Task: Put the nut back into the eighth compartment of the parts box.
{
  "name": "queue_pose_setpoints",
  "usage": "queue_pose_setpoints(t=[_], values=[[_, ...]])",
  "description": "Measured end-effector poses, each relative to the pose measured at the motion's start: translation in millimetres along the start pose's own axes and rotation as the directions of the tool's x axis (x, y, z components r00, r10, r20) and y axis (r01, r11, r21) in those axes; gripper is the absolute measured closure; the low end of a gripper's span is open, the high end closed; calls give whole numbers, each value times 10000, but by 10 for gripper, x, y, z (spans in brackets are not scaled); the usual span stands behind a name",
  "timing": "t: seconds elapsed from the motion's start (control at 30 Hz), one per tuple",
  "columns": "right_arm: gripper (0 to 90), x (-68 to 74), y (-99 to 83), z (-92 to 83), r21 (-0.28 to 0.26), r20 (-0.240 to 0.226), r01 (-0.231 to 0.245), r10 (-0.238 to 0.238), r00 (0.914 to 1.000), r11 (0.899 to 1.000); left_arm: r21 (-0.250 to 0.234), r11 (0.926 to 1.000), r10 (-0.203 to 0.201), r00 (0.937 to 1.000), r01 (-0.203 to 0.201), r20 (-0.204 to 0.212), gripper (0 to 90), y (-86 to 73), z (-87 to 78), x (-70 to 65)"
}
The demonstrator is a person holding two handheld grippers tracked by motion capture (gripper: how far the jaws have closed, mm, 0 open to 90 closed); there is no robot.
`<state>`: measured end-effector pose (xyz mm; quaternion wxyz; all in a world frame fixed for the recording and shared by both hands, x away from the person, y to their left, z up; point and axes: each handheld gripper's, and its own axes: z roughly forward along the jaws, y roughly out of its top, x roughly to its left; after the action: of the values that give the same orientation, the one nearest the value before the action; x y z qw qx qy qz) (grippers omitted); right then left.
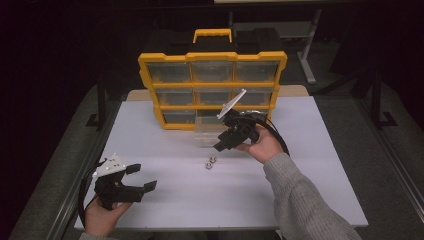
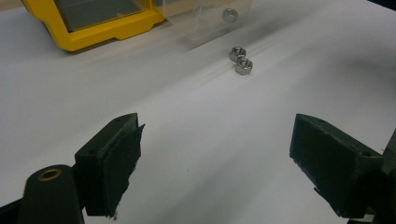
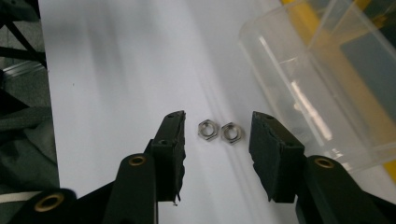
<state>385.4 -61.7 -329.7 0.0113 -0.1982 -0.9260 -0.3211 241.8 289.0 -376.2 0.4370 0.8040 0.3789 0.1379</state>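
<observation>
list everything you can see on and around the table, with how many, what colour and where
hex nuts: two, silver, side by side on the table, in line with the right gripper's open fingers
clear drawer: one, transparent, pulled out in front of the organizer, one nut inside
drawer organizer: one, yellow frame, upright at the table's far edge
table: one, white top
left gripper: one, black, near left corner, open, empty
right gripper: one, black, above the nuts, fingers apart
sleeve: one, grey, right forearm

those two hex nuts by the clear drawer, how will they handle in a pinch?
The hex nuts look like shiny rigid metal: probably slick against the pads. They lie flat and touching, so unlikely to roll, but pinching one may nudge the other. Small and low, so the right tool must reach the table.
</observation>
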Motion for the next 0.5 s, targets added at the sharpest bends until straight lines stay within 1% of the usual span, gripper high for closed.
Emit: queue_pose_setpoints(t=[0.03, 0.07, 0.1, 0.13, 0.17, 0.2, 0.23, 0.27, 0.3, 0.33, 0.37, 0.4, 0.43, 0.47, 0.5], values=[[541, 24, -36, 63, 122, -20, 65, -65, 10000, 9999, 46, 10000, 17, 10000, -18, 3, 162, -1, 5, 0], [541, 24, -36, 63, 122, -20, 65, -65, 10000, 9999, 46, 10000, 17, 10000, -18, 3, 162, -1, 5, 0], [535, 39, -67, 141, 225, -107, 107, -104, 9999, 9997, 31, 10000, 14, 10000, -14, 4, 161, -3, 11, -1], [535, 53, -78, 176, 316, -109, 48, -45, 9999, 9995, 35, 10000, 3, 10000, -3, 10, 161, -2, 11, -1], [535, 64, -90, 216, 387, -89, 92, -88, 9999, 9992, 23, 10000, 5, 10000, -5, 17, 161, -3, 12, -2], [535, 64, -90, 216, 387, -89, 92, -88, 9999, 9992, 23, 10000, 5, 10000, -5, 17, 161, -3, 12, -2], [530, 84, -113, 309, 490, -119, 273, -267, 9996, 9984, 6, 10000, -3, 10000, 3, 18, 161, -2, 10, -4], [530, 84, -113, 309, 490, -119, 273, -267, 9996, 9984, 6, 10000, -3, 10000, 3, 18, 161, -2, 10, -4], [530, 96, -128, 381, 635, -106, 264, -258, 9996, 9976, 2, 10000, -2, 10000, 2, 25, 161, -2, 8, -3], [530, 96, -128, 381, 635, -106, 264, -258, 9996, 9976, -2, 10000, 1, 10000, -1, 29, 161, -3, 8, -2], [529, 115, -142, 461, 781, -51, 287, -284, 9996, 9965, 2, 10000, 19, 10000, -19, 25, 161, -3, 3, 0], [529, 115, -142, 461, 781, -51, 287, -284, 9996, 9965, 2, 10000, 19, 10000, -19, 25, 162, -3, 3, 0], [528, 123, -154, 521, 851, -63, 296, -291, 9996, 9959, -15, 10000, 25, 10000, -25, 12, 161, -2, -1, 1], [528, 123, -154, 521, 851, -63, 296, -291, 9996, 9959, -15, 10000, 25, 10000, -25, 12, 162, -2, -1, 1], [529, 132, -165, 587, 986, -46, 321, -318, 9995, 9946, -27, 10000, 32, 10000, -32, 15, 162, -2, -2, 2]])
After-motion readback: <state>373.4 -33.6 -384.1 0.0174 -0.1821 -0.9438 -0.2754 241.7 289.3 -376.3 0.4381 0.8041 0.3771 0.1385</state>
